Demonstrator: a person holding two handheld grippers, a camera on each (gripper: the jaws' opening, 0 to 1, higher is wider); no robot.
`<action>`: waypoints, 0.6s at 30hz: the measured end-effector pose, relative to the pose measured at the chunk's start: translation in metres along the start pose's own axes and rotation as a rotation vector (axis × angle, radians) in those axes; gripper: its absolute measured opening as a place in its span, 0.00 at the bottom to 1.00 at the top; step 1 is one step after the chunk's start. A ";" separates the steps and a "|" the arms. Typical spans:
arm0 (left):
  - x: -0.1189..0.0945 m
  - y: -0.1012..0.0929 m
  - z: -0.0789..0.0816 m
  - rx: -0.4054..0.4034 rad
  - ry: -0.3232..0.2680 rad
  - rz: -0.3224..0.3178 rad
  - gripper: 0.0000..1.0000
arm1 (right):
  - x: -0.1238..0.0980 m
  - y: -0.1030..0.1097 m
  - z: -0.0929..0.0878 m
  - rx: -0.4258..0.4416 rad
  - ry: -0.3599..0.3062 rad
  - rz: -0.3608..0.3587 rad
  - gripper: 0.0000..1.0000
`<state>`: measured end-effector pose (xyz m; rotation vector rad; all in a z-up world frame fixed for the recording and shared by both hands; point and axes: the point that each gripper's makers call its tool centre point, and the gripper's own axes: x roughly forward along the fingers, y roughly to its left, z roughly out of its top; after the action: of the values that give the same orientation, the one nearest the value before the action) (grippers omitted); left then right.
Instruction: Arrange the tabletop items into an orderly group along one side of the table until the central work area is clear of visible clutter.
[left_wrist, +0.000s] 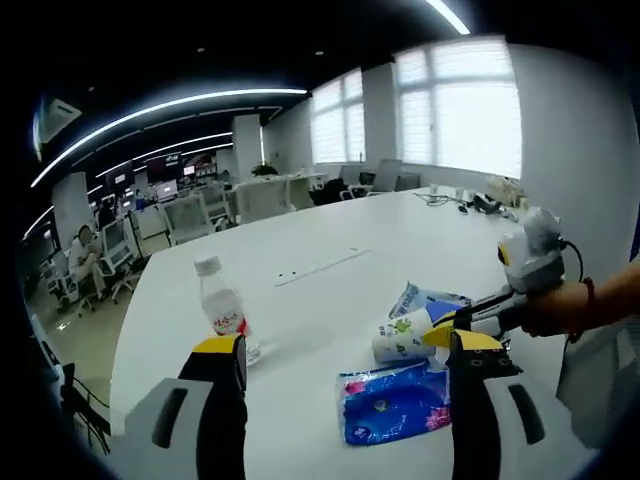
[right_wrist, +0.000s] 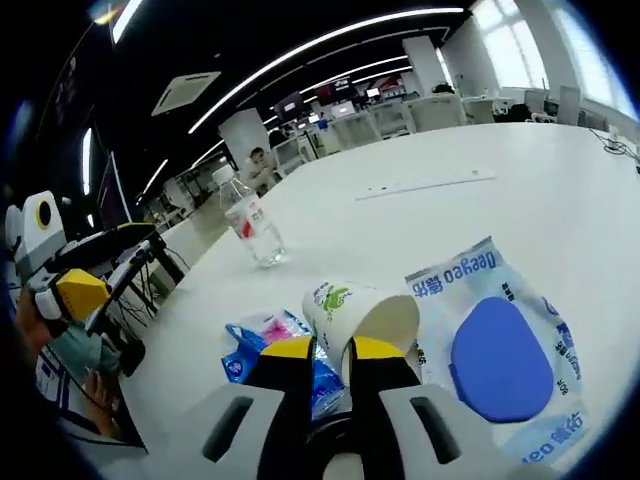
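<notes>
Your right gripper (right_wrist: 328, 352) pinches the paper cup (right_wrist: 358, 312) by its rim at lower centre, between the blue packet (right_wrist: 268, 350) and the wipes pack (right_wrist: 500, 350). Your left gripper (left_wrist: 345, 350) gapes wide over bare table (left_wrist: 330, 240). The bottle (left_wrist: 224, 305) stands left of centre; open white surface lies beyond.

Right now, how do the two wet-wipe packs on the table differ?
The dark blue pack is printed with pink flowers, while the pale pack is mostly white with a big blue oval lid and blue lettering. In the right gripper view the dark blue pack lies left of the paper cup and the pale pack lies right of it. Both are soft packs lying flat on the white table.
</notes>
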<state>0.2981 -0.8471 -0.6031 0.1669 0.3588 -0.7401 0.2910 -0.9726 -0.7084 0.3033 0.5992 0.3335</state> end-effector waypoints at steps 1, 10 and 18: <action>0.000 -0.001 -0.001 0.005 0.005 -0.003 0.80 | 0.000 0.000 0.000 -0.005 -0.001 -0.002 0.07; 0.002 -0.004 0.006 0.008 -0.033 -0.015 0.77 | 0.000 0.001 0.002 -0.026 -0.003 -0.003 0.00; 0.001 -0.008 0.006 0.027 -0.040 -0.028 0.74 | -0.008 0.011 0.011 -0.179 0.001 0.009 0.00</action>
<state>0.2947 -0.8552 -0.5976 0.1727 0.3135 -0.7755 0.2895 -0.9676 -0.6916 0.1335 0.5651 0.3931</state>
